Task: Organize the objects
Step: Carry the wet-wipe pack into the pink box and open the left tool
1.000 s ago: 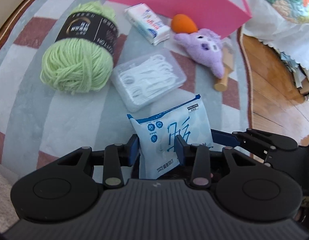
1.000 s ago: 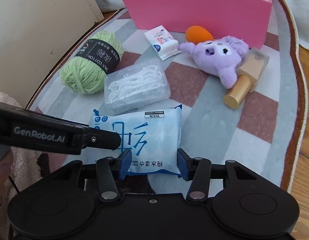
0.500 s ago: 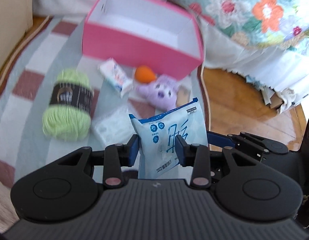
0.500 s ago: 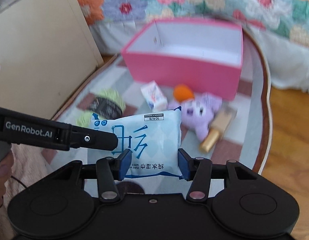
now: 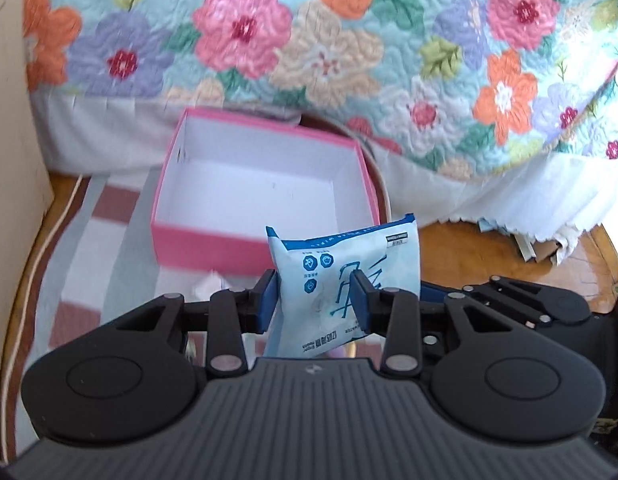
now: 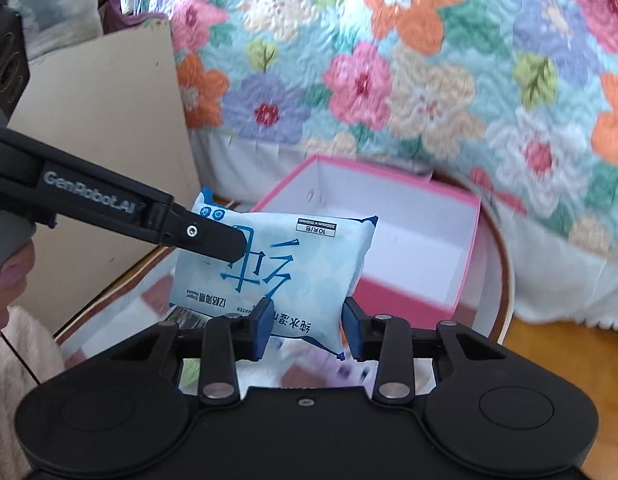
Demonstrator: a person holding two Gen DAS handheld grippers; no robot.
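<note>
A blue and white wet-wipes pack [image 5: 345,284] is held in the air by both grippers. My left gripper [image 5: 315,298] is shut on one end of it. My right gripper [image 6: 307,324] is shut on the other end of the pack [image 6: 277,264]. The left gripper's arm [image 6: 109,216] shows in the right wrist view, clamped on the pack's left side. The open pink box [image 5: 265,240] with a white inside stands on the rug just beyond and below the pack; it also shows in the right wrist view [image 6: 405,296]. The other objects on the rug are mostly hidden.
A bed with a floral quilt [image 5: 309,40] and white skirt rises right behind the box. A beige board [image 6: 109,120] stands at the left. The striped rug [image 5: 89,248] has wooden floor [image 5: 509,256] to its right.
Both grippers have lifted the wipes pack off the rug and carried it up and forward toward the pink box. The yarn, plush toy and other items have dropped out of view.
</note>
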